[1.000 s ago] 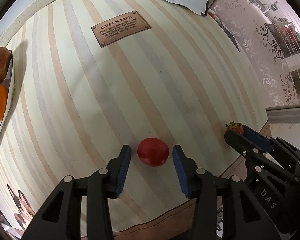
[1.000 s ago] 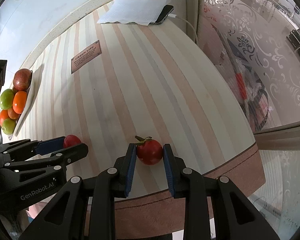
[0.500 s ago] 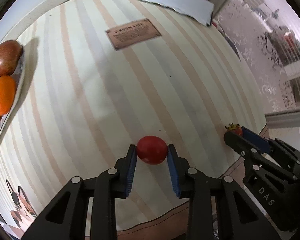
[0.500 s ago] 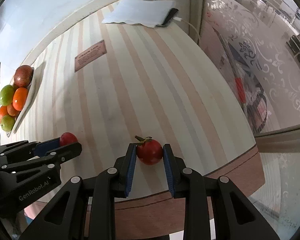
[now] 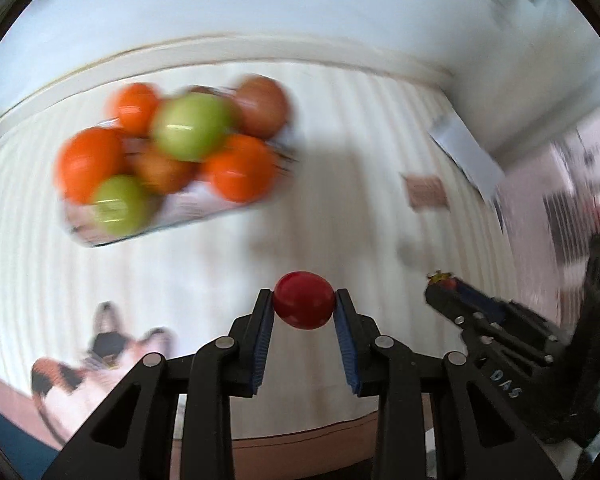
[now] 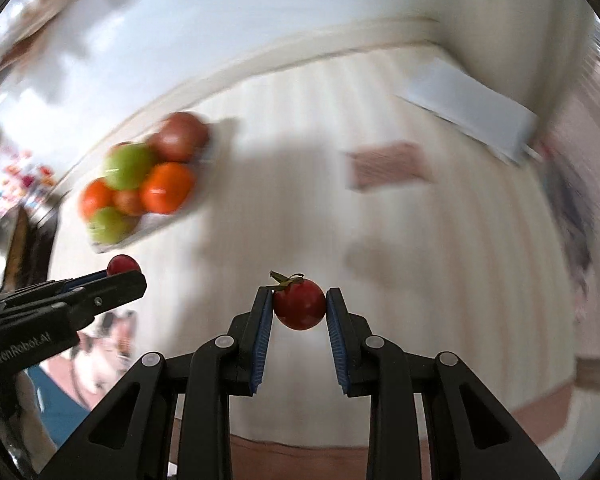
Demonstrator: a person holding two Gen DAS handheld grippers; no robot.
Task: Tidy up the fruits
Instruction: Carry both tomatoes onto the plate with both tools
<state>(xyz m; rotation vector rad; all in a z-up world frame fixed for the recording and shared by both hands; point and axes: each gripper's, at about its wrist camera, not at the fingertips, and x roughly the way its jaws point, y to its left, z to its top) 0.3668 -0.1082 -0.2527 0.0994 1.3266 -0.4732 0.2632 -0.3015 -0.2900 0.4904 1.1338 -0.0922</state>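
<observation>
Now the left gripper (image 5: 304,304) clamps a red fruit (image 5: 304,300), the right gripper (image 6: 299,303) a stemmed one (image 6: 299,304); the blurred fruit plate (image 5: 188,204), probably nearer the left, lies ahead-left

The striped table (image 6: 420,280) lies open between the grippers and the far wall. A heaped fruit tray (image 5: 188,208) blocks the far left; white paper (image 6: 468,108) lies far right.

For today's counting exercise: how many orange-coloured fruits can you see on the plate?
3 in the left wrist view: one at the plate's back, one at its left, one at its right. Blur and piled fruit may hide more.
</observation>
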